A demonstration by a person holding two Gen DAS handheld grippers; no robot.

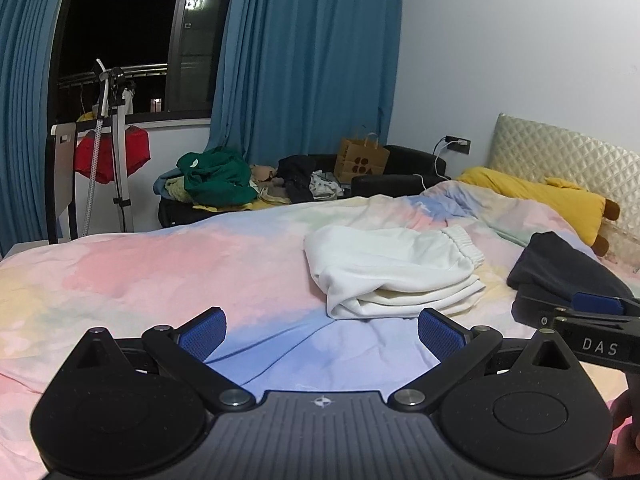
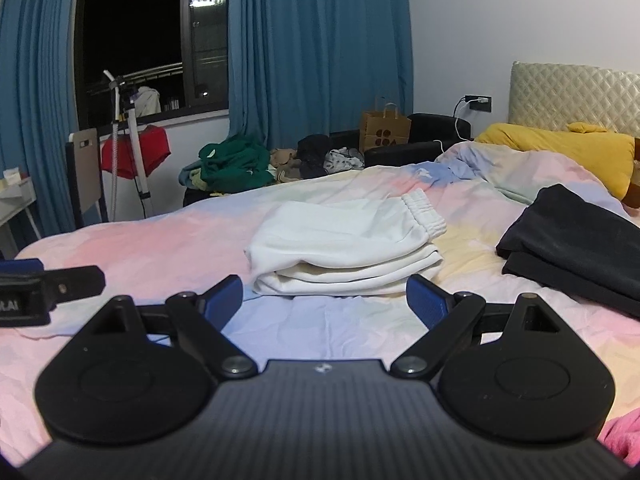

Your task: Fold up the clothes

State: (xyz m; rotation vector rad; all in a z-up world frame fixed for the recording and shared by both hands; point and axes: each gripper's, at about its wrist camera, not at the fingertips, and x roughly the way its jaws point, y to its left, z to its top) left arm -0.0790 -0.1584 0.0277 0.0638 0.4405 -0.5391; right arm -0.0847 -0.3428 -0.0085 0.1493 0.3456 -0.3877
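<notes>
**Folded white sweatpants lie mid-bed, both grippers empty above the near edge**

Little writing can be read: the letters "DAS" stand in white on the side of the right gripper [image 2: 324,296] where it juts into the left wrist view, and a cut-off "LAI" shows on the left gripper [image 1: 322,330] at the edge of the right wrist view. A brown paper bag [image 1: 362,159] beyond the far edge of the bed carries a print of dark rounded shapes, with no words that can be made out.

The white sweatpants [image 2: 344,248] are a soft, thick knit folded into a layered stack, the ribbed elastic waistband toward the headboard [image 2: 576,92], which is quilted in a diamond pattern. They lie near the middle of the bed [image 1: 140,272], on a smooth pastel cover of pink, blue and yellow. A folded black garment [image 2: 576,256] lies toward the bed's right edge, well apart from them. A yellow pillow [image 2: 568,152] rests against the headboard.

Both grippers hover level over the near edge of the bed, side by side, pointing at the sweatpants. Each has its blue ridged pads spread wide apart, holding nothing.
</notes>
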